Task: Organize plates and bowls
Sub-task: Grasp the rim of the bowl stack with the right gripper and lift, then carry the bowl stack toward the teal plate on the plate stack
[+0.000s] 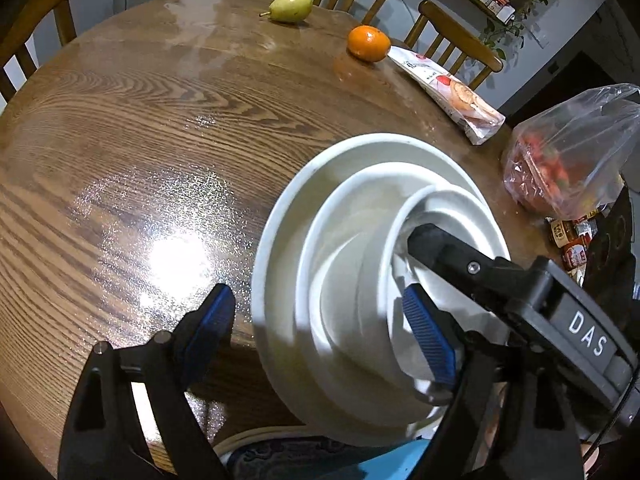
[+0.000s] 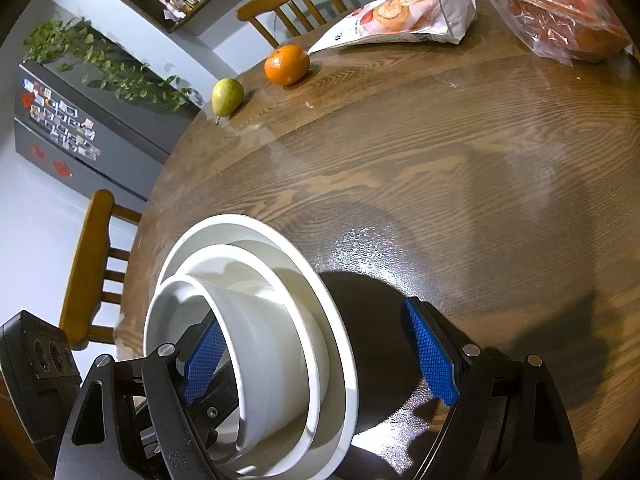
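Stack: three white dishes nested, a small bowl (image 2: 272, 360) inside a middle bowl (image 2: 320, 356) inside a large plate (image 2: 256, 228), sitting at the near edge of the wooden table (image 2: 440, 184).
Left gripper (image 1: 320, 332): jaws wide and straddling the stack's near rim, one blue pad outside on the table side, the other inside the bowls; no pad presses on anything.
Right gripper (image 2: 320, 356): jaws wide, one pad inside the small bowl, the other outside over the table; nothing is held.
Risk, edge: the stack sits close to the table's rim, so a nudge toward the person could tip it off.
Risk, collision: both grippers crowd the same stack and may knock each other.
Risk, grip: closing on one thin rim could lift only one dish and tilt the rest.
Bystanders: orange (image 1: 368, 43) and pear (image 1: 290, 7) lie well apart.
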Motion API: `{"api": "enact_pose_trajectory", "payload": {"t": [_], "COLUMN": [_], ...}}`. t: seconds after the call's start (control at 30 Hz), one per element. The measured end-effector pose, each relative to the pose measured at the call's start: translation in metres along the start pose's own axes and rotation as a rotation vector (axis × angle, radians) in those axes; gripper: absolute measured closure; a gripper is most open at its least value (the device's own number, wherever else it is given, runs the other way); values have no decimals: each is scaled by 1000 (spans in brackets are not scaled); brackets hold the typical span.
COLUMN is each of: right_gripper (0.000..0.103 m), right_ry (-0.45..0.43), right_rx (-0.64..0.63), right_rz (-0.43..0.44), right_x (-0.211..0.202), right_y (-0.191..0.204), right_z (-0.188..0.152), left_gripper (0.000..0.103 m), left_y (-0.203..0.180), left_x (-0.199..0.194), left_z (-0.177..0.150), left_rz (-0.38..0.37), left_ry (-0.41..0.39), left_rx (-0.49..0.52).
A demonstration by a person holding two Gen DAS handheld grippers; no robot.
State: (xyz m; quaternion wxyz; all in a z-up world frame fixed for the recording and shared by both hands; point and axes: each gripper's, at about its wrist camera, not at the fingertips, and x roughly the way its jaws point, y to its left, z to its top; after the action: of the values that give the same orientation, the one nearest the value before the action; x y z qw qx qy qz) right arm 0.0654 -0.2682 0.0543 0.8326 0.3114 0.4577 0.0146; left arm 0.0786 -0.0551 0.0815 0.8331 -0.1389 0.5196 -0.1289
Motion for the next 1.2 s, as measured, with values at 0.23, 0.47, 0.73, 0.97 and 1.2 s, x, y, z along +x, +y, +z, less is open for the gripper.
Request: {"api": "enact_pose_trajectory", "payload": {"t": [0.23,0.47,0.73,0.97,1.2], "right_gripper": [17,17,17,17,24], "right_ry": [0,0,1,0,12], "right_rx": [1,13,14,15,16], "right_rz": [1,18,21,21,43], "right_x": [0,-1,0,0,1], "right_y": [0,2,3,2,3], "right_z": [0,0,0,0,-1], "left_gripper": [17,16,15,15,21], "left_y": [0,-1,-1,-1,-2], "left_x": [0,2,2,2,1], "left_z": [0,1,1,2,3], "left_rz": [-4,-13,-14,-14,-24], "left_ry": [-13,-2,-1,-4,-4], "left_rx": [-12,-17,-17,-17,-16]}}
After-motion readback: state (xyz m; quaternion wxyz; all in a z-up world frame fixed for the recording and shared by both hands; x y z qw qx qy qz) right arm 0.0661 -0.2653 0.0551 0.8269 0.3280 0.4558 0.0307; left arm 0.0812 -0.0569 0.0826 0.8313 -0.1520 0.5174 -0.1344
